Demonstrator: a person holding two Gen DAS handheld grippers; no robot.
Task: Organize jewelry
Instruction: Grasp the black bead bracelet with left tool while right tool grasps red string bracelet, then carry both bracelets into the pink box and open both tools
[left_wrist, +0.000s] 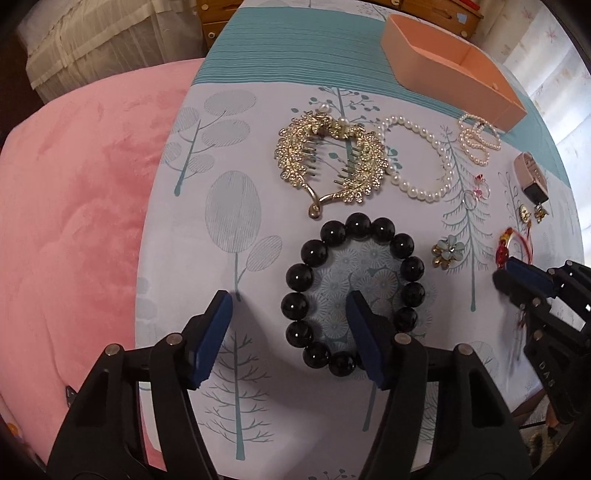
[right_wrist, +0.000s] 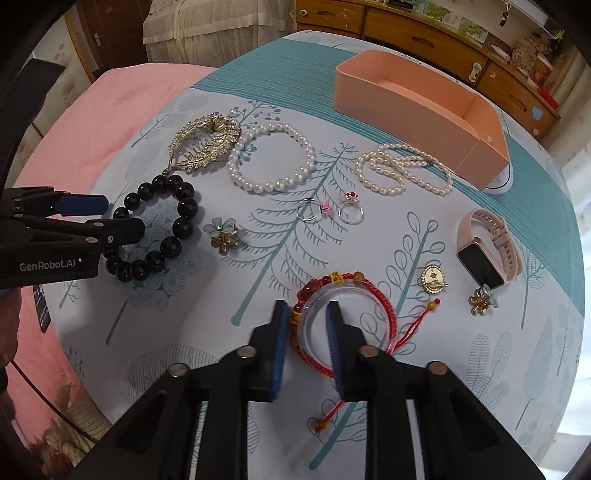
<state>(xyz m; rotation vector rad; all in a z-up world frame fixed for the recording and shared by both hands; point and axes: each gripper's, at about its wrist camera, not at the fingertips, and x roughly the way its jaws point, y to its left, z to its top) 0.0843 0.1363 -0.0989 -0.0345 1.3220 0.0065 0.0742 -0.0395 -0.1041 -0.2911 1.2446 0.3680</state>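
A black bead bracelet (left_wrist: 354, 291) lies on the tree-print cloth; my left gripper (left_wrist: 290, 306) is open, with its right finger inside the ring and its left finger outside. It also shows in the right wrist view (right_wrist: 155, 229). My right gripper (right_wrist: 306, 314) is open and straddles the left side of a red cord bracelet (right_wrist: 332, 295) on a clear bangle. A peach box (right_wrist: 424, 107) stands empty at the back right. A gold hair comb (left_wrist: 332, 158), two pearl strands (right_wrist: 273, 158) (right_wrist: 402, 170), two rings (right_wrist: 332, 212) and flower brooches (right_wrist: 223, 232) lie between.
A pink smartwatch (right_wrist: 487, 243), a gold pendant (right_wrist: 434, 278) and a small flower charm (right_wrist: 482, 302) lie at the right. A pink blanket (left_wrist: 74, 221) borders the cloth on the left. Wooden drawers (right_wrist: 424, 33) stand behind.
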